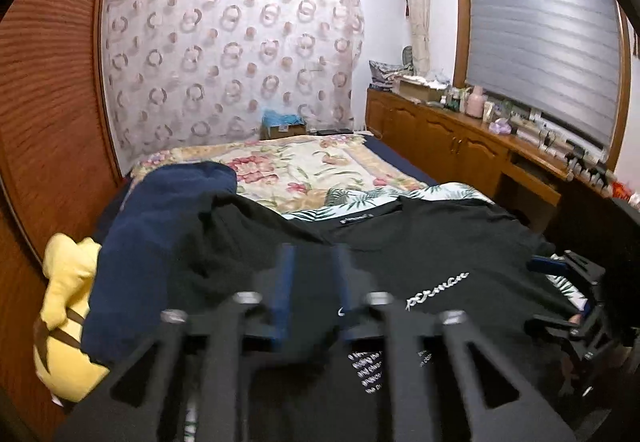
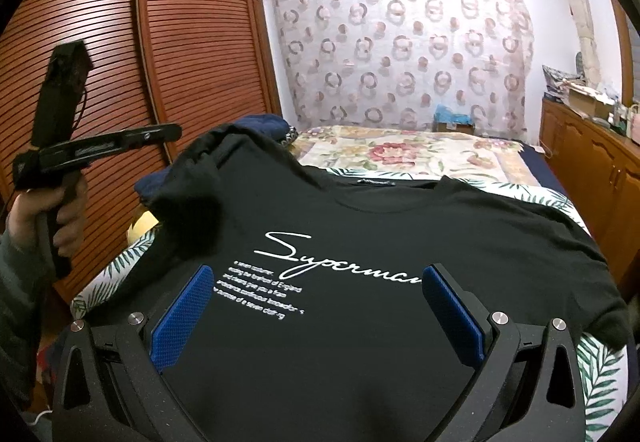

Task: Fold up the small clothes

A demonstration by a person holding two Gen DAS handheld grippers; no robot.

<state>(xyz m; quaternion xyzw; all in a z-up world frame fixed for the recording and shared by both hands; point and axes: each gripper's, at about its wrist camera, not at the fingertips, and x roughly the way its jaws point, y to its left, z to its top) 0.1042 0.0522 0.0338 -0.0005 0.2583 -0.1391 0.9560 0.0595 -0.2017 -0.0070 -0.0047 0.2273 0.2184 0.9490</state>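
A black T-shirt (image 2: 400,226) with white script print lies front up on the bed, its left sleeve folded over the chest. My right gripper (image 2: 316,282) is open, its blue pads (image 2: 188,306) spread wide just above the shirt's lower front. My left gripper (image 1: 312,270) hovers over the shirt (image 1: 440,242); its blue fingers (image 1: 284,282) stand a narrow gap apart with nothing clearly between them. In the right wrist view the left gripper's body (image 2: 92,146) is held up in a hand at the far left, its fingertips hidden. The right gripper's body (image 1: 576,302) shows in the left wrist view.
A navy garment (image 1: 160,226) and a yellow plush toy (image 1: 68,306) lie at the bed's left side. A floral blanket (image 1: 304,170) covers the far bed. A louvred wooden wardrobe (image 2: 180,54) stands left, a wooden cabinet (image 1: 460,138) with bottles right.
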